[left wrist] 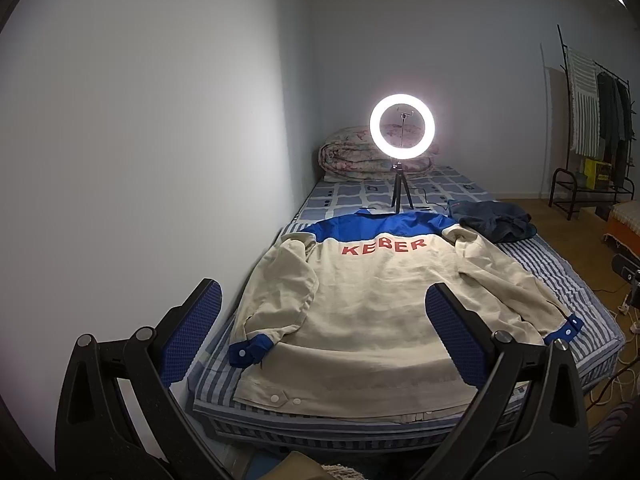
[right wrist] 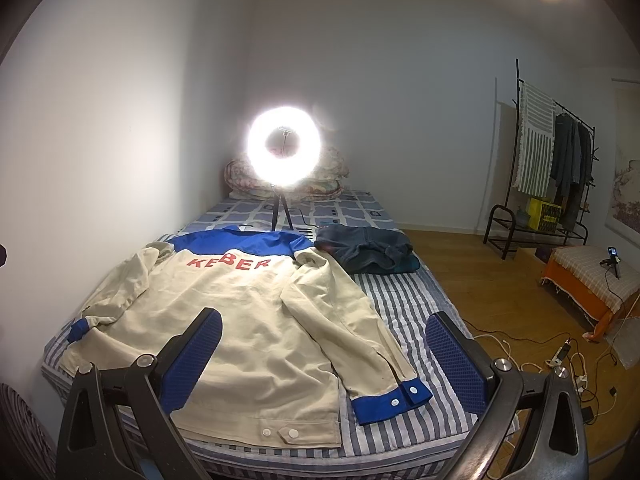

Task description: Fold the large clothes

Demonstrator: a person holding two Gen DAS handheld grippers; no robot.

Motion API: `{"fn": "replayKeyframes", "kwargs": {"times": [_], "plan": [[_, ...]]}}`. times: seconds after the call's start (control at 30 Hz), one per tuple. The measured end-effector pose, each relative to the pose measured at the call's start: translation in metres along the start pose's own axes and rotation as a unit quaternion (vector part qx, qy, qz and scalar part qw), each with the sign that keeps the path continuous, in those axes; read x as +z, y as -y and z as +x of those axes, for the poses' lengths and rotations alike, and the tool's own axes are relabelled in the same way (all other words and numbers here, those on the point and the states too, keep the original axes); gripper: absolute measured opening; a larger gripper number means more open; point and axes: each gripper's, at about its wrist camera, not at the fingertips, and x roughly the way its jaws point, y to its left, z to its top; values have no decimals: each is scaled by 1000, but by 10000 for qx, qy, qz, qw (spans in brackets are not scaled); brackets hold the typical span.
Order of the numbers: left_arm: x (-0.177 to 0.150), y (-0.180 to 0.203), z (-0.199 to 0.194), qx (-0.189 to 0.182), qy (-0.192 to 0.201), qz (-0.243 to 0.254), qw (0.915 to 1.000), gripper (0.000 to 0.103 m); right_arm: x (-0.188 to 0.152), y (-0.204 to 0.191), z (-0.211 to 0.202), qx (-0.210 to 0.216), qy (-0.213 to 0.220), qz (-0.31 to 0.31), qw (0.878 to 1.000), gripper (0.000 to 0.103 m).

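**Jacket flat on bed, both grippers open above near edge**

I see the jacket (left wrist: 360,312) spread back-up on the striped bed (left wrist: 560,280), hem at the near edge, blue yoke and collar at the far end. Red lettering across the back; the middle letters crease together, so I can't read it cleanly.

Left gripper (left wrist: 322,332): fingers spread wide, nothing between the pads, hanging over the near hem, not touching the cloth. Right gripper (right wrist: 324,360): same, wide apart and empty, over the jacket's right half. Its bases are cut off by the bottom frame edge.

Left sleeve cuff (left wrist: 248,350) folds onto itself; right sleeve cuff (right wrist: 390,398) lies flat on the sheet, two snaps showing.

Dark folded garment (right wrist: 366,250) sits far right, just beside the shoulder. Ring light (left wrist: 402,126) on a tripod stands beyond the collar; its glare washes out the rolled quilt (left wrist: 352,154) behind it in the right view.
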Motion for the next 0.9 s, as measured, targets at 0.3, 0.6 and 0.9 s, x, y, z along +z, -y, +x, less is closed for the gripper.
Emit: {"fn": "replayKeyframes", "kwargs": {"times": [0.3, 0.6, 0.9], "plan": [[-1, 2, -2, 2, 5, 16, 10000, 103, -1, 1, 0, 2, -3, 3, 10000, 103], [-2, 3, -3, 10, 28, 20, 10000, 103, -1, 1, 0, 2, 4, -6, 10000, 103], [-1, 4, -3, 8, 29, 27, 10000, 103, -1, 0, 0, 3, -1, -5, 10000, 103]]}}
